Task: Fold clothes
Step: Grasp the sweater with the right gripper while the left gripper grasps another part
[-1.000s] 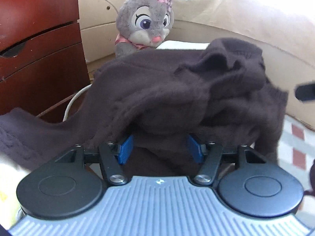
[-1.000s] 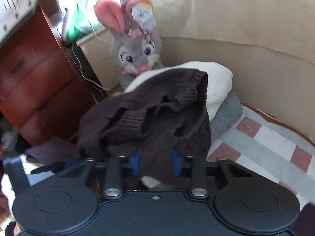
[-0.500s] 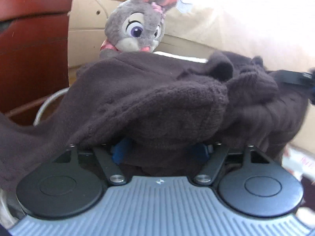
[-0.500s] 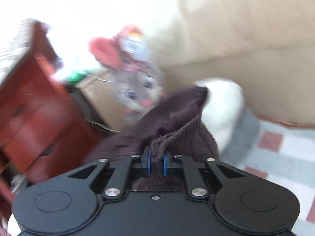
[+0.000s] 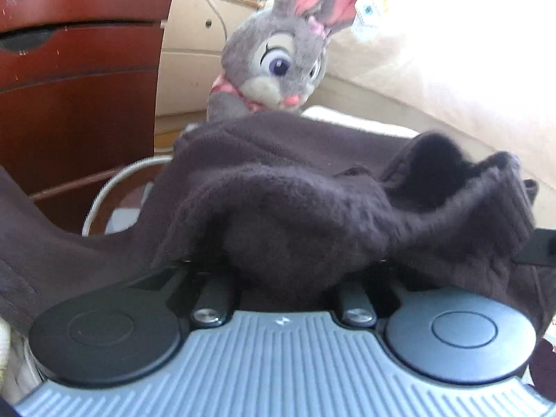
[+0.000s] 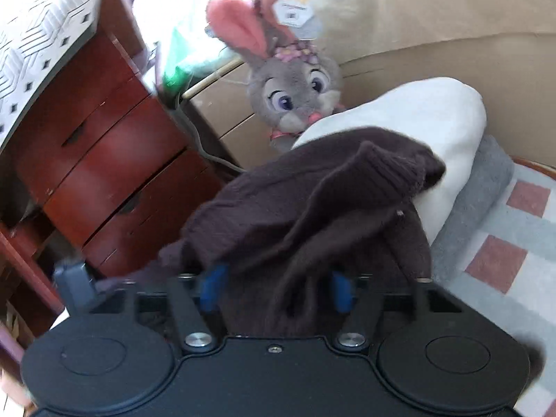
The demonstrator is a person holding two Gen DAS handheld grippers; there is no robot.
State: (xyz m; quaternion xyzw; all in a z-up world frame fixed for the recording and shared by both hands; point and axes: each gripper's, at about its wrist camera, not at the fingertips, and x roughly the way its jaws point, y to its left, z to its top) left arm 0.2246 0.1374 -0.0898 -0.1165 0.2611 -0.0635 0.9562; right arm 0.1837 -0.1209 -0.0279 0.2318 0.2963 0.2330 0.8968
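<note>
A dark brown knitted sweater (image 5: pixel 295 201) hangs bunched between both grippers. In the left wrist view it lies over my left gripper (image 5: pixel 281 264) and hides both fingertips, so the jaws' width is unclear. A thick fold bulges between the linkage arms. In the right wrist view the sweater (image 6: pixel 312 201) drapes over my right gripper (image 6: pixel 278 288). Its blue pads (image 6: pixel 212 288) stand wide apart, open, with cloth sagging loosely between them. A ribbed cuff or hem (image 6: pixel 392 170) sticks up at the top.
A grey plush rabbit (image 6: pixel 295 93) sits behind the sweater against a beige headboard (image 6: pixel 469 55). Red-brown wooden drawers (image 6: pixel 104 160) stand at the left, with a cable beside them. A folded white blanket (image 6: pixel 434 121) rests on a grey towel (image 6: pixel 486 187) over a checked bedcover (image 6: pixel 504 253).
My right gripper, shut on a sweater fold half a second ago, now has its pads spread wide. The sweater has slid further over the left gripper and covers its blue pads.
</note>
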